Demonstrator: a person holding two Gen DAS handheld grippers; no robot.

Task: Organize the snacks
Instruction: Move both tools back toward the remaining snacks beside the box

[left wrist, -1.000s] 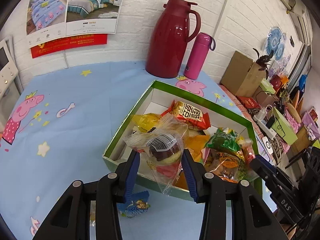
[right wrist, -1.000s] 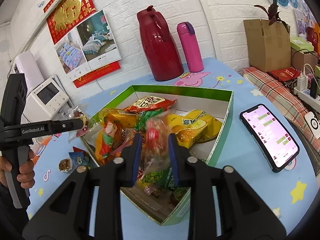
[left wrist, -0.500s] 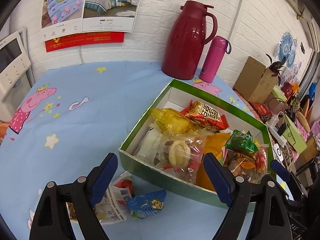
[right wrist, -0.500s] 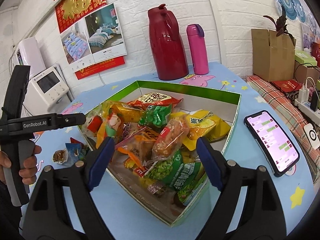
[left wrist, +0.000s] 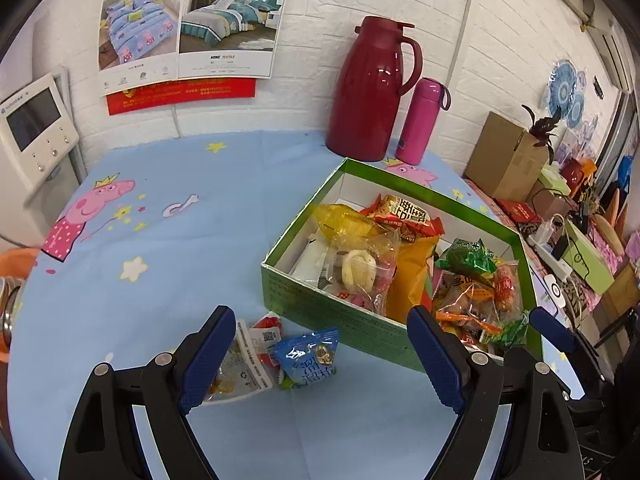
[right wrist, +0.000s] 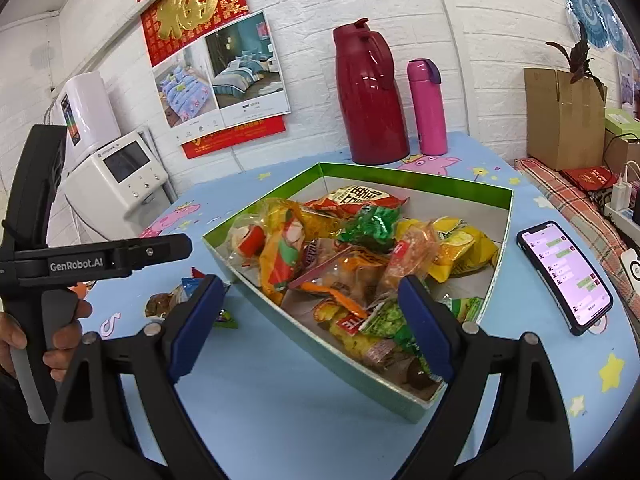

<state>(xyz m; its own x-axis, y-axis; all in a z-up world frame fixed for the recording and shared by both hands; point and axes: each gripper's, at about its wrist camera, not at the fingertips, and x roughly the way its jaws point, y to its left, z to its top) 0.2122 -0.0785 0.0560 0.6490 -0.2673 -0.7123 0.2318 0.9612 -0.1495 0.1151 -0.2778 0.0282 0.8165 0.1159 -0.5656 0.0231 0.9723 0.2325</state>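
- Left claw: spread wide and empty, hovering low over the blue cartoon-print desk, just outside the near wall of the shallow green cardboard box.
- Right claw: also spread wide and empty, poised above the near corner of the box, which is heaped with bright snack packets.
- Loose snacks lie on the desk just outside the box's near wall: a small blue foil packet and, beside it, a clear-and-white wrapped snack with a red end.
- Judged step: collect these stragglers into the box. The left claw is nearest; it should come down over the blue foil packet, pinch it across its flat middle, lift it clear of the green wall, and let go over a lower part of the pile.
- Foil and clear wrappers will likely crumple and slip, so a grip on the body seems safer than on a crimped edge.
- Possible trouble: the box wall sits close to the packets, and the two loose wrappers touch, so one may drag the other.
- Beyond the box stand a dark red plastic thermos jug and a slim pink bottle; a black smartphone with a lit screen lies right of the box. None blocks the reach.
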